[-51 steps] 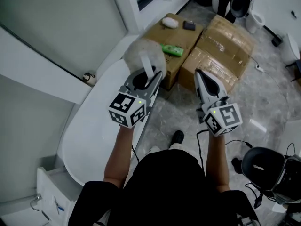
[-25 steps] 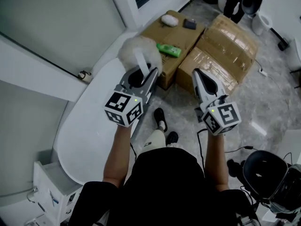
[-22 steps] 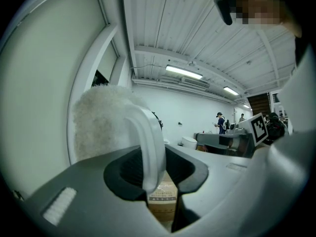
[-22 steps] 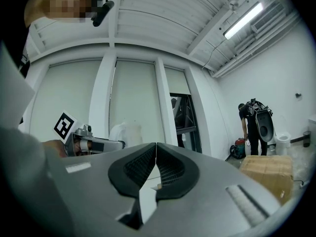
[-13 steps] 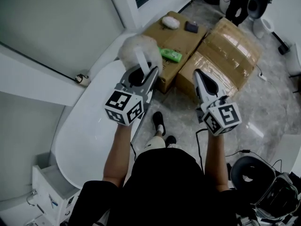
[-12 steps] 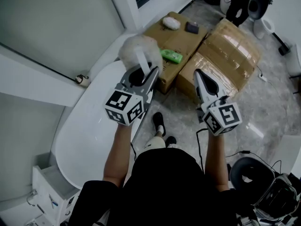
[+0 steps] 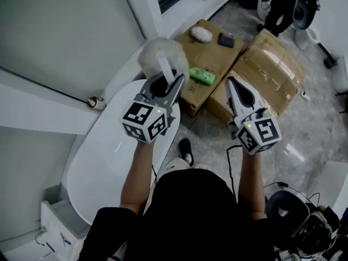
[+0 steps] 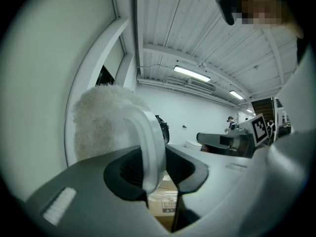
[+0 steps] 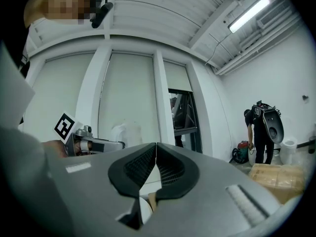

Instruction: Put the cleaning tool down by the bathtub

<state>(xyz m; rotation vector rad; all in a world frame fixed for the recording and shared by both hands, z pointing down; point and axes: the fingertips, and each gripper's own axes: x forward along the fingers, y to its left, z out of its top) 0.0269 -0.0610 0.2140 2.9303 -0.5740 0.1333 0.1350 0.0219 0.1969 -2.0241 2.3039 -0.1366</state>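
2 hand-held grippers have advanced along the bathtub point(image 7: 103, 162) toward the cardboard boxes point(image 7: 217, 48), so the carry continues and nothing is set down yet. The fluffy cleaning tool point(image 7: 160, 56) stays clamped by its handle in the left hand-held gripper point(image 7: 166, 86), just ahead of the jaws. The right hand-held gripper point(image 7: 235, 86) is closed and empty.

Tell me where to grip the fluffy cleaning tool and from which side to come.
Grip the cleaning tool by its narrow white handle, coming from the handle end, as the left tongs hold it now. The flat handle fits between the jaws; the fluffy head is wide and soft and would likely squash.
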